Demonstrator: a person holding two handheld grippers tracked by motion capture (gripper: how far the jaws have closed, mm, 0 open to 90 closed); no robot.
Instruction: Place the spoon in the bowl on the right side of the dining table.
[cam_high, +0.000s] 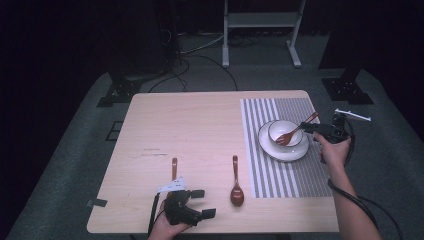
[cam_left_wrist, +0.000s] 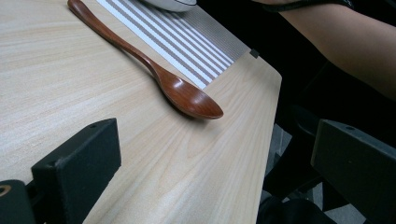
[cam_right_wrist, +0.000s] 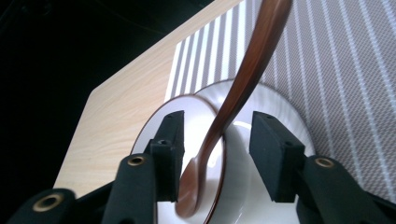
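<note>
A white bowl (cam_high: 285, 132) sits on a white plate (cam_high: 280, 151) on the striped placemat (cam_high: 280, 175). A brown wooden fork (cam_high: 295, 132) leans in the bowl, its handle up to the right. My right gripper (cam_high: 306, 128) is open beside the bowl; the fork (cam_right_wrist: 233, 102) runs between its jaws, apart from both pads. A wooden spoon (cam_high: 236, 186) lies on the bare table just left of the mat. My left gripper (cam_high: 204, 203) stands open near the front edge, empty, with the spoon (cam_left_wrist: 187, 95) lying a little ahead of it.
Another brown utensil handle (cam_high: 174, 167) lies left of the spoon, its head hidden under my left gripper. The pale wooden table (cam_high: 190, 125) ends close to the left gripper at the front. A metal stand (cam_high: 260, 30) is on the floor behind.
</note>
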